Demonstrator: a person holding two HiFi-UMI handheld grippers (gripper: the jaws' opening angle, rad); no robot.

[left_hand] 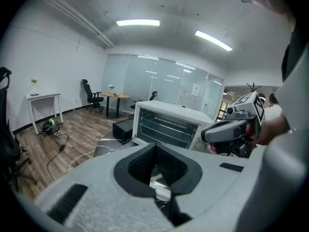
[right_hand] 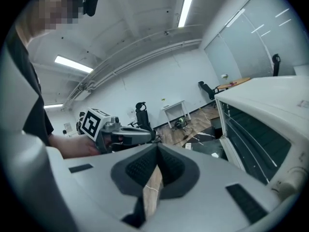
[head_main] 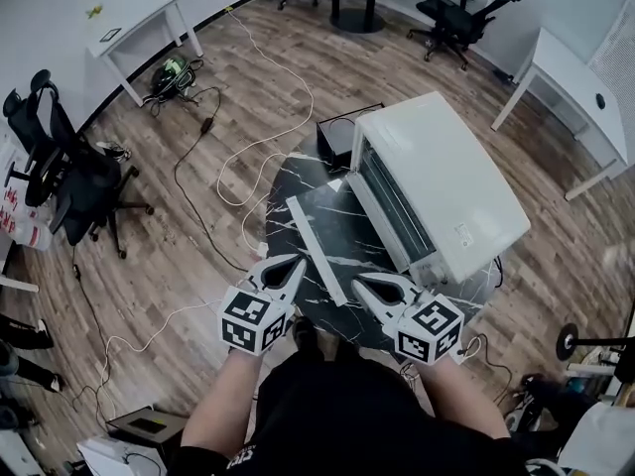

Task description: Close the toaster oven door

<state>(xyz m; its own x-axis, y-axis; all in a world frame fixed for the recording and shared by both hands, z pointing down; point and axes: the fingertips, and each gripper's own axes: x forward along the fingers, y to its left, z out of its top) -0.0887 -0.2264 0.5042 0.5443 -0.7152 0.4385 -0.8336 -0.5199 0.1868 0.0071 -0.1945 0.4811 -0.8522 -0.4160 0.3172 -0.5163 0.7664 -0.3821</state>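
**Toaster oven door wide open, both grippers parked at its edge**

The white boxy toaster oven [head_main: 442, 181] is sat on a round black marble-look table [head_main: 293, 172], with its opening turned toward the person. Its glass door with the white front bar [head_main: 317, 251] is dropped all the way down, lying about level over the tabletop. So yeah, not closed. Wire racks can be seen inside from the left gripper view.

The left gripper [head_main: 298, 263] is held just beside the near side of that white bar, jaws pressed together with nothing between them. The right gripper [head_main: 359, 284] is held by the bar's near end, jaws also brought together and empty; only a sliver of floor is seen through the slit. Whether either tip is actually touching the door can't be made out.

A small black box [head_main: 337, 139] is tucked at the table's far side, next to the oven. White cables [head_main: 283, 132] are strewn over the wood floor, black office chairs [head_main: 74, 181] are parked off to the left, and a white desk [head_main: 139, 28] is set by the wall.
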